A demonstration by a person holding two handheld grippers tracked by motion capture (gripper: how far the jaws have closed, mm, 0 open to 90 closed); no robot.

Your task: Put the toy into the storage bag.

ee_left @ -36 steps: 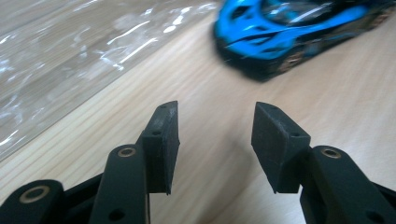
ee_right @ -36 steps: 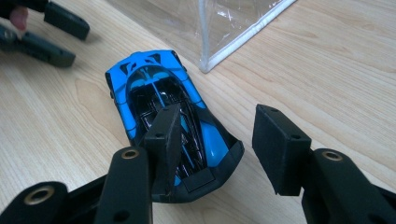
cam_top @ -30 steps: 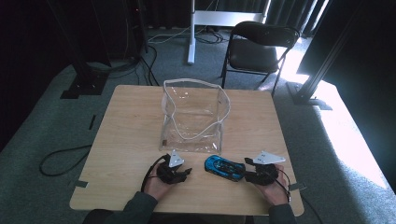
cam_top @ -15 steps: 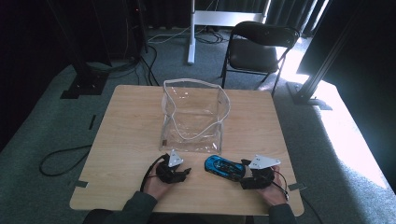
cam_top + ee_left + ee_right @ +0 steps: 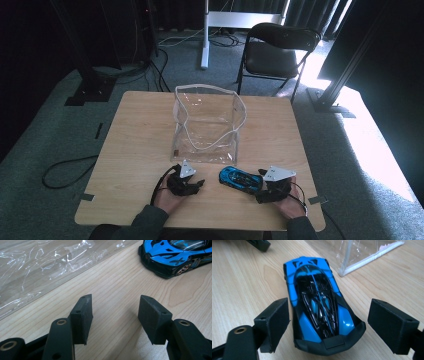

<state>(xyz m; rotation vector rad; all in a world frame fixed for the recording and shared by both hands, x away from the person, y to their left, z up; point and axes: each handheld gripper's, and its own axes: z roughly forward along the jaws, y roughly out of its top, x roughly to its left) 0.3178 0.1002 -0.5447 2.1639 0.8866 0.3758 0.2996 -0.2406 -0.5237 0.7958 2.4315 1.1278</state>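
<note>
Table edges: the wooden table [image 5: 130, 150] ends close behind both hands; its near edge runs just below the wrists, and two small tape tabs sit at the near corners.
Open room, left: bare wood stretches from the left gripper [image 5: 192, 186] out to the table's left edge.
Open room, right: a narrower strip of bare wood lies between the right gripper [image 5: 261, 196] and the right edge.
Open room, middle: a short gap of wood separates the two grippers, with the toy car's nose pointing into it.
Bag: a clear plastic bag [image 5: 207, 125] stands upright with its mouth open, mid-table, beyond both grippers; its near bottom edge lies just behind the car.
Toy car: the blue and black toy car [image 5: 319, 305] rests on its wheels on the wood, near the bag's front right corner, its tail between the right gripper's pads.
Writing: none can be read on the car, bag or grippers.
Left hand: low on the table, gripper pointing forward and slightly right, towards the bag's edge.
Left jaws: spread, having just been opening, with only bare wood between the pads [image 5: 81, 317]; the car [image 5: 175, 255] lies apart, ahead and to the right.
Right hand: low on the table, gripper aimed leftward along the car.
Right jaws: spread wide, having just been opening; the pads [image 5: 274, 322] flank the car's tail with a gap each side, not pressing it.
</note>
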